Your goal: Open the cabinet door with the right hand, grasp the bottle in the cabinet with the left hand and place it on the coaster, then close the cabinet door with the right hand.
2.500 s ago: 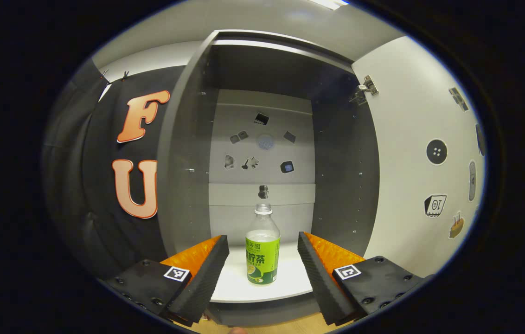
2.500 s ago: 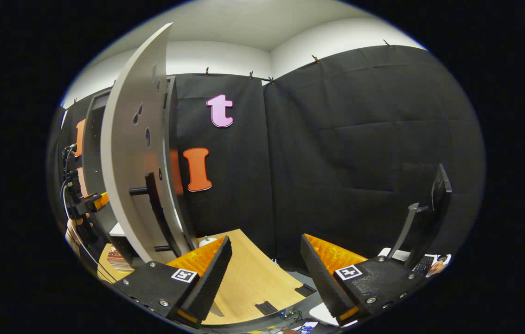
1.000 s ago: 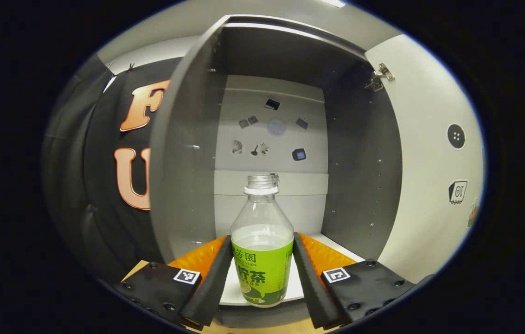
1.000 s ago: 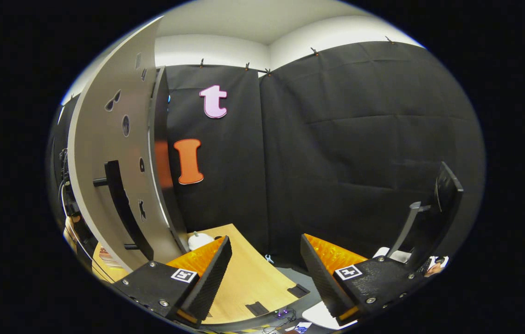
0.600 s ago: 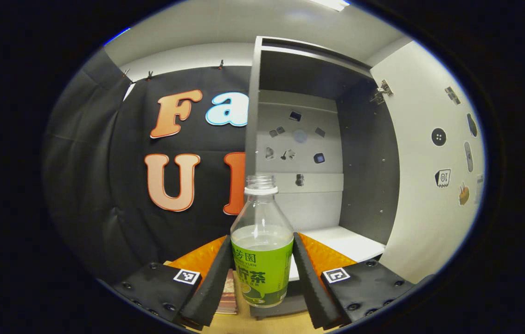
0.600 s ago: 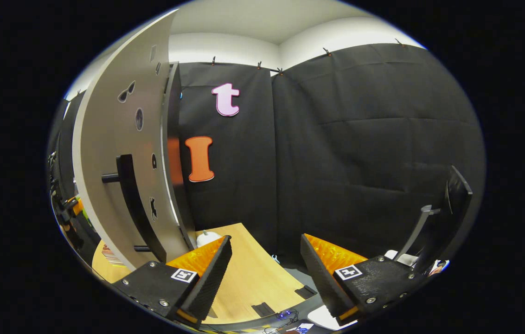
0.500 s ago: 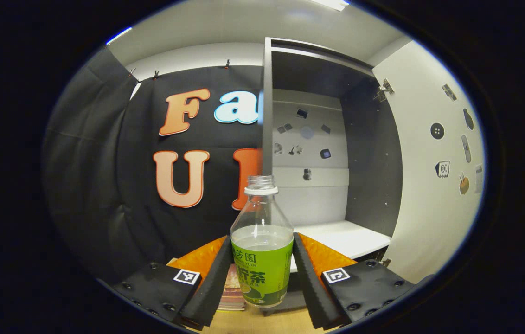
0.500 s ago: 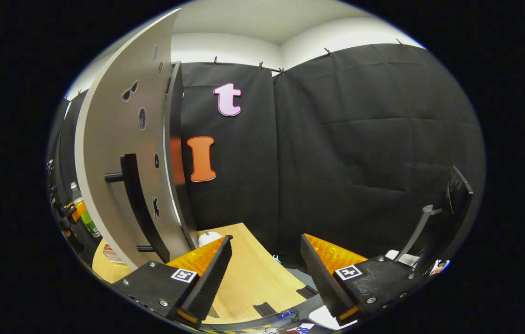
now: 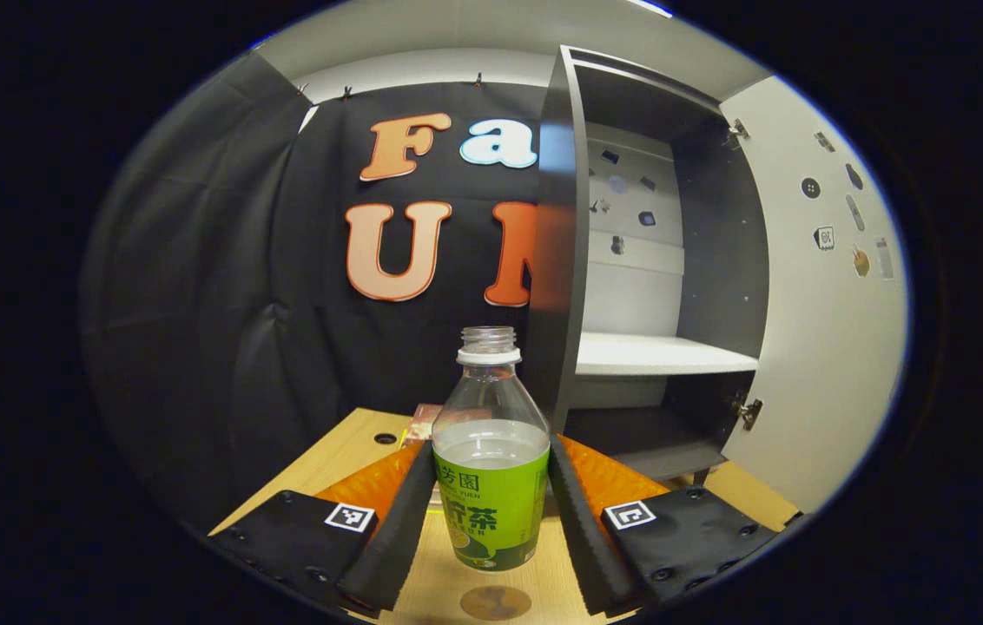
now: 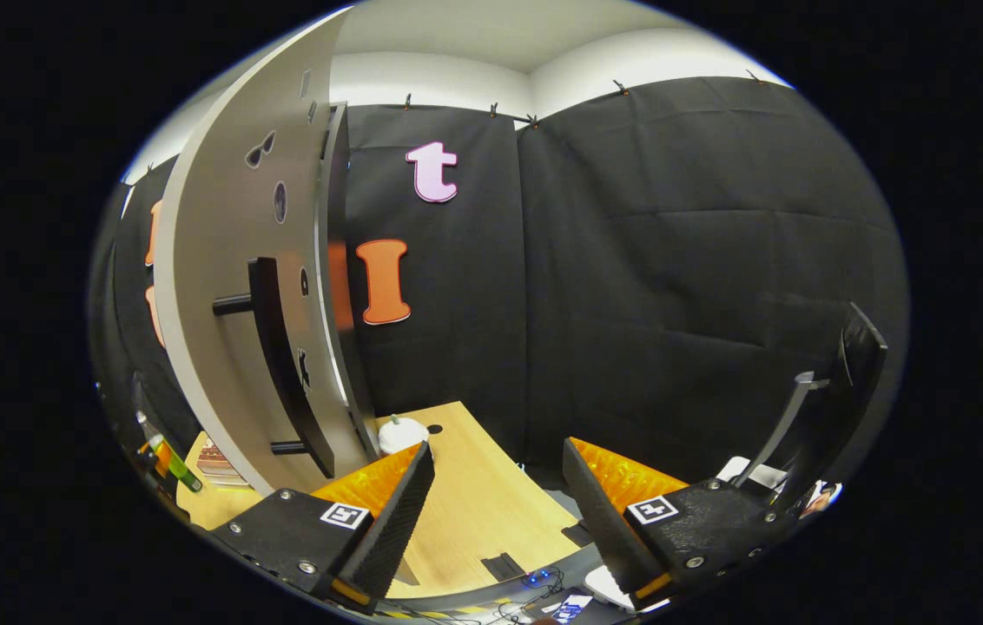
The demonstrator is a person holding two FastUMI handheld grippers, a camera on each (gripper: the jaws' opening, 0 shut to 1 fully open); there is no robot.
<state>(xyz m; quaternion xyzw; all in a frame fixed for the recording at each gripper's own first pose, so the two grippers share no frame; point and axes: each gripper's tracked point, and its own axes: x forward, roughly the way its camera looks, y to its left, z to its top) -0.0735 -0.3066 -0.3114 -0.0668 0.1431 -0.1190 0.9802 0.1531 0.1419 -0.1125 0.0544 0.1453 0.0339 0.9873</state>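
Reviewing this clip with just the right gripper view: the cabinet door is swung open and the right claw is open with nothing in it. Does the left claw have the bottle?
Observer: Yes. In the left gripper view the left claw is shut on the bottle, with both fingers pressing on its green label.
Operator: Is it out of the cabinet?
Observer: Yes. The bottle is held outside the cabinet, in front of its left side panel and over the wooden table.
Operator: Any sign of the coaster?
Observer: A round brown coaster lies on the table just below the bottle's base. The bottle looks to be held above it, not set down.
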